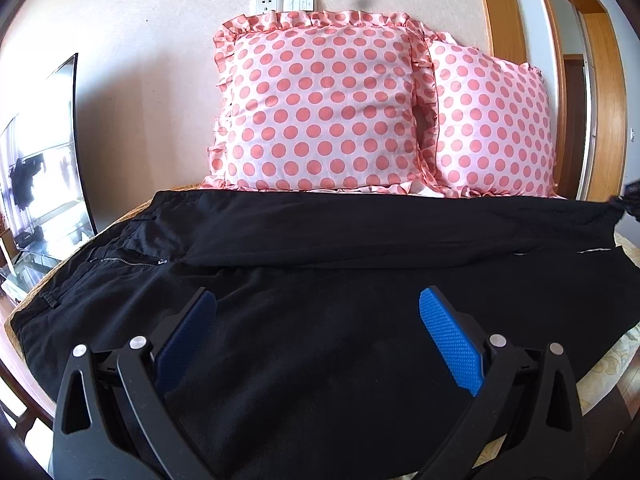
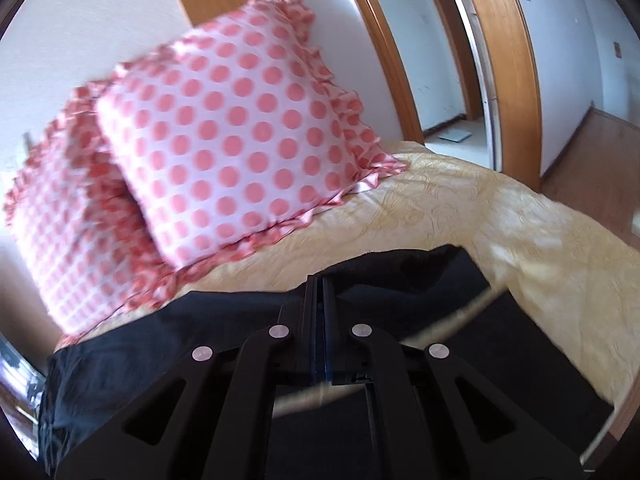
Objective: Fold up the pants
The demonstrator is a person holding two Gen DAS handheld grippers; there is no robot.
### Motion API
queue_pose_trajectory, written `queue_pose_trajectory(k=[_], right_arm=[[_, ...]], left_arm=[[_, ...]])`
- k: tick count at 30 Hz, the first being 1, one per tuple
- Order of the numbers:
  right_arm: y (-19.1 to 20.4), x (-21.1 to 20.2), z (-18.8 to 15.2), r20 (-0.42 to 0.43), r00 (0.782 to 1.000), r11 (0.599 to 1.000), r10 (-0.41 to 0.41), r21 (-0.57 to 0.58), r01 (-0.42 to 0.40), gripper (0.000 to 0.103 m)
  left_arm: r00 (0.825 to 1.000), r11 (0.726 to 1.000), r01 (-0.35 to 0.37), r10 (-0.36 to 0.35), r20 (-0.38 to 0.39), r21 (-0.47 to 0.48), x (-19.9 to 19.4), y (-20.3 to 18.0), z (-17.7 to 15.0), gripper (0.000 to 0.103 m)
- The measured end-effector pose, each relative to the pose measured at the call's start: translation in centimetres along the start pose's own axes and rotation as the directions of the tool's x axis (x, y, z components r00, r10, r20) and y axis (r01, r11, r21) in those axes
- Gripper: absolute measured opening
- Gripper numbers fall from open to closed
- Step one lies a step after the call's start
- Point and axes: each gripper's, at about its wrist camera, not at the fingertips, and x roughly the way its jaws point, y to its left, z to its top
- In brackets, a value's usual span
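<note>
Black pants (image 1: 320, 320) lie spread across the bed, waistband and zipper (image 1: 124, 262) at the left, legs running right. The far leg lies folded over along the back. My left gripper (image 1: 316, 304) is open with blue pads, hovering over the middle of the pants and holding nothing. In the right wrist view my right gripper (image 2: 321, 284) has its jaws pressed together over the black fabric (image 2: 160, 344) near the leg ends; whether cloth is pinched between them is hidden. The right gripper also shows at the far right edge of the left wrist view (image 1: 628, 200).
Two pink polka-dot pillows (image 1: 320, 112) (image 2: 240, 140) lean against the wall behind the pants. The yellow bedspread (image 2: 460, 208) extends right. A TV screen (image 1: 44, 152) stands at the left. A wooden doorway (image 2: 508, 60) opens at the right.
</note>
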Motion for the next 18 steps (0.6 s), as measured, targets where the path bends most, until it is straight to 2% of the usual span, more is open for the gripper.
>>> queue_pose_trajectory(k=[4,7,12,17,18], right_arm=[[-0.9,-4.4,-5.0,-0.016,1.0,1.0,-0.008,-0.01,0.008,0.003],[-2.0,-4.5,-7.3,-0.093,0.996,0.999,-0.003,0.032,0.006,0.003],[-3.6,-3.4,-7.7,-0.149,0.988,0.99,0.036,0.141,-0.015,0.004],[-4.2,-2.4,-7.9,-0.198,0.976,0.973,0.091,0.226,-0.045,0.005],[-4.4,-2.2,-8.0,-0.208,0.973,0.969,0.103,0.243,-0.051,0.009]], left_arm=[[1.0,1.0,0.01,-0.01,0.0,-0.005,-0.4,-0.1,-0.3,0.101],[1.0,1.0,0.018,-0.018,-0.006,-0.005,-0.4,-0.3,-0.3,0.101],[1.0,1.0,0.025,-0.025,-0.003,-0.003,-0.9,-0.6,-0.3,0.101],[1.0,1.0,-0.008,0.008,0.001,0.0,-1.3,-0.1,-0.5,0.101],[1.0,1.0,-0.011,0.011,-0.003,-0.007,-1.1,0.2,-0.4,0.101]])
